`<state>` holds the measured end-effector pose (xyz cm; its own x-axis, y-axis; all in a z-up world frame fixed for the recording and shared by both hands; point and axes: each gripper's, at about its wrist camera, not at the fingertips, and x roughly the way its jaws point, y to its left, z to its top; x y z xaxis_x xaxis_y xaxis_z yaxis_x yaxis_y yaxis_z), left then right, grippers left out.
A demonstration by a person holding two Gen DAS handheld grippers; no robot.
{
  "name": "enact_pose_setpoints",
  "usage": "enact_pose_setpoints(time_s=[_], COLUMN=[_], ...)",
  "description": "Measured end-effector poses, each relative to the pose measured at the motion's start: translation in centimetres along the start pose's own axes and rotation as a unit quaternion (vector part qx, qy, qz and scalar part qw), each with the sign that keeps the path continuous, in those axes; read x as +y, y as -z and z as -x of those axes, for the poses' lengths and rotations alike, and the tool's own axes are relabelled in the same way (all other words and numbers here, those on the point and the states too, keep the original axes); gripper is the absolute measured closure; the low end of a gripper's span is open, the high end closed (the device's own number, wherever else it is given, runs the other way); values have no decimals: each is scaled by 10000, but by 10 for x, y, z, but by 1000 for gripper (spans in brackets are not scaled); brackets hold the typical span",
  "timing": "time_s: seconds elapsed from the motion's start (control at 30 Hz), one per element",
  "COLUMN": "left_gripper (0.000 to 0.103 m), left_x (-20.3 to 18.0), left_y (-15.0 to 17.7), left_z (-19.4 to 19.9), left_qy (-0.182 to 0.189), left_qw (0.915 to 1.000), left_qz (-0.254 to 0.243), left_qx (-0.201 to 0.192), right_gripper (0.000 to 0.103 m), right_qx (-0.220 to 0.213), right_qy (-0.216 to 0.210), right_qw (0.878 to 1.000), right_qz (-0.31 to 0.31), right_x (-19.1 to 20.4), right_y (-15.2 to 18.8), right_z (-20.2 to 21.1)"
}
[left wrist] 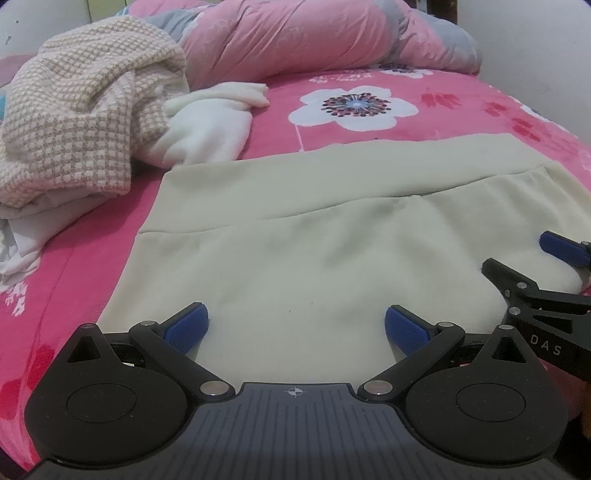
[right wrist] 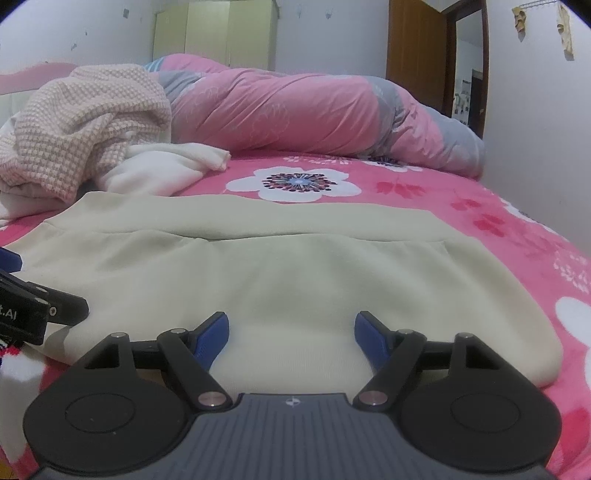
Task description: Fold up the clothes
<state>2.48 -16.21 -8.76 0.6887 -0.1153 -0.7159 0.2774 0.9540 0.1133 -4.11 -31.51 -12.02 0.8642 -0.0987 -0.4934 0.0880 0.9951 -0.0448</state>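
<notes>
On the bed (right wrist: pixel 480 206), the cream garment (right wrist: pixel 295 273) lies flat with one fold across it; further folds look due. An unfolded heap (right wrist: pixel 85 125) waits at far left. No containers visible. Left gripper (left wrist: pixel 295 326) and right gripper (right wrist: pixel 291 338): jaws apart over the near hem, gripping nothing.

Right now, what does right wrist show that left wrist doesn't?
Only the right wrist view: the pale green wardrobe and the brown door at the back of the room. Only the left wrist view: nothing distinct, just a closer look at the bed. Both: the cream garment spread flat on the floral bedsheet, the checked garment, the pink quilt, and both grippers open over the near hem.
</notes>
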Motion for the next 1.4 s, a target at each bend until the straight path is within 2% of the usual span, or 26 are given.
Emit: enact_pose_setpoints(time_s=[0.13, 0.23, 0.33, 0.43, 0.53, 0.7, 0.9, 1.17, 1.3, 1.4], left_gripper=[0, 0, 0, 0, 0, 0, 0, 0, 0, 0], left_x=[7, 23, 31, 34, 40, 40, 47, 52, 66, 72], left_y=[2, 9, 8, 5, 8, 13, 10, 8, 11, 11], left_z=[6, 22, 22, 5, -11, -14, -17, -12, -3, -6], left_qy=[9, -2, -178, -479, -492, -540, -368, -307, -9, 79], left_qw=[9996, 9936, 9895, 9906, 9910, 9900, 9905, 9891, 9808, 9838], left_qz=[219, 663, 773, 784, 1026, 1057, 1177, 1336, 1809, 1684], left_qx=[-181, -912, -1209, -1016, -708, -760, -602, -539, -735, -605], right_gripper=[25, 25, 25, 25, 25, 25, 25, 25, 25, 25], right_qx=[-34, -43, -116, -188, -203, -170, -194, -21, 85, 161], right_qy=[7, 9, 29, 67, 111, 147, 230, 300, 365, 405], right_qw=[10000, 10000, 9999, 9998, 9997, 9997, 9995, 9995, 9992, 9989], right_qz=[-1, -3, -25, -57, -74, -85, -111, -127, -147, -151], right_x=[1, 2, 2, 4, 5, 6, 8, 11, 13, 15], right_y=[1, 2, 4, 7, 7, 5, 7, 1, -2, -4], right_z=[0, 1, 1, 2, 2, 2, 2, 1, 0, -1])
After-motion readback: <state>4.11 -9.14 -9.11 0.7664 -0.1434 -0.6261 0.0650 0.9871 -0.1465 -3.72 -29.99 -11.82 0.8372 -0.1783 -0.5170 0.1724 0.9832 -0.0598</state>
